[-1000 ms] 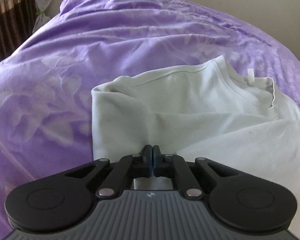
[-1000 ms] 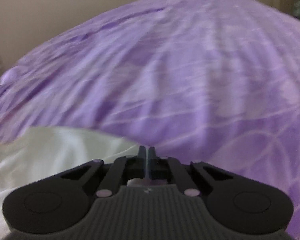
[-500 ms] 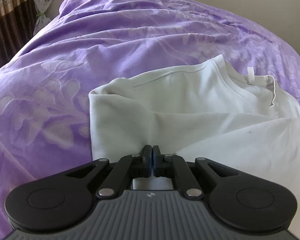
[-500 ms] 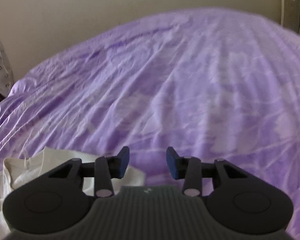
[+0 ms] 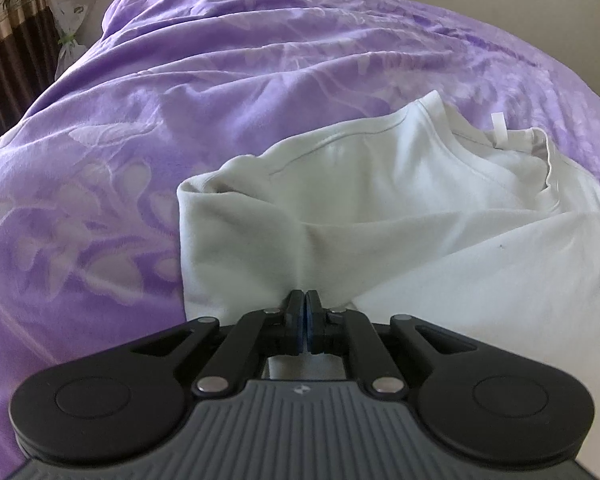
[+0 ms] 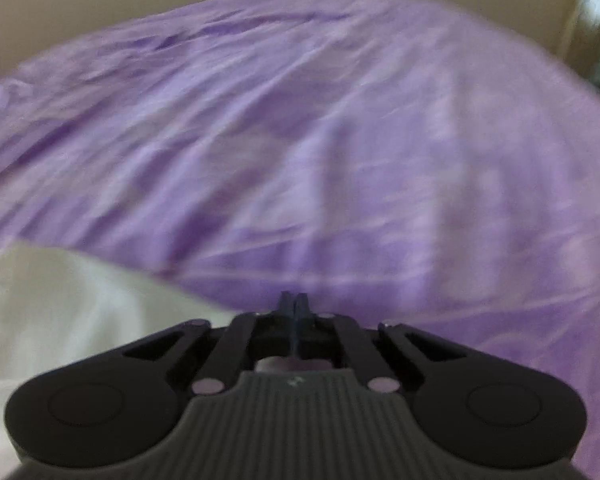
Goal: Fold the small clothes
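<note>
A white T-shirt (image 5: 380, 208) lies partly folded on the purple bedspread (image 5: 220, 80), its collar and label at the far right. My left gripper (image 5: 307, 300) is shut on a fold of the shirt's near edge, and the cloth rises into the jaws. In the blurred right wrist view the shirt (image 6: 60, 300) fills the lower left. My right gripper (image 6: 295, 304) is shut just past the shirt's edge, over the bedspread (image 6: 340, 140). I see no cloth between its fingers.
A brown patterned curtain (image 5: 8, 40) hangs at the far left beside the bed. A beige wall (image 5: 500, 4) stands behind the bed. The bedspread is wrinkled all around the shirt.
My right gripper opened half a second ago and has shut again, moving back down near the shirt's edge. My left gripper has kept its hold and hardly moved.
</note>
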`<move>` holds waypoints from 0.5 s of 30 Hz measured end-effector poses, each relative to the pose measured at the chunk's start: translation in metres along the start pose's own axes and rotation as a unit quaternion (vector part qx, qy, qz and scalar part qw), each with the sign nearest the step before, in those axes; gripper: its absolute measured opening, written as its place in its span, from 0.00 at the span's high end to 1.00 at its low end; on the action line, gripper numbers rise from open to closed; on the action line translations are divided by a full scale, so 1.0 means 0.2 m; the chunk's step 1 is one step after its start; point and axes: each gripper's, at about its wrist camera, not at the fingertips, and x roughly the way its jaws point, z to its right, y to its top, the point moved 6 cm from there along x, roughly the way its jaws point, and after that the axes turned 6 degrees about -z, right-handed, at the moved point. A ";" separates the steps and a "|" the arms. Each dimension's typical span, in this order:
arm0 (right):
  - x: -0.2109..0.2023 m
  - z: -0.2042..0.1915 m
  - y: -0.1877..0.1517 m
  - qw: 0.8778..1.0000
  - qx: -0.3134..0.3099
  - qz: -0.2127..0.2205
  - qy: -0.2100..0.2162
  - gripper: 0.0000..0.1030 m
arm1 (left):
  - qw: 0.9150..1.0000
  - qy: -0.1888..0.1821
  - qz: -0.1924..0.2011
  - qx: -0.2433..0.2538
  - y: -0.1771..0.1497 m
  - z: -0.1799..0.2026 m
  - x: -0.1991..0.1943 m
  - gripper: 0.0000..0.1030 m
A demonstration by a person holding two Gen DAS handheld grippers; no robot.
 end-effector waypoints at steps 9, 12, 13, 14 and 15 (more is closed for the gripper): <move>-0.24 0.17 -0.07 0.998 -0.057 0.018 0.007 1.00 | 0.998 0.055 0.010 0.036 -0.02 0.02 -0.20 0.69; -0.37 0.14 -0.15 0.995 -0.099 0.023 0.008 1.00 | 0.995 0.077 0.021 0.063 -0.05 0.01 -0.37 0.67; -0.42 0.14 -0.19 0.994 -0.111 0.024 0.009 1.00 | 0.994 0.079 0.024 0.070 -0.07 0.01 -0.43 0.67; -0.47 0.13 -0.23 0.992 -0.120 0.026 0.012 1.00 | 0.993 0.082 0.027 0.080 -0.10 0.01 -0.51 0.67; -0.53 0.11 -0.28 0.990 -0.135 0.026 0.019 1.00 | 0.991 0.087 0.031 0.092 -0.12 0.01 -0.58 0.67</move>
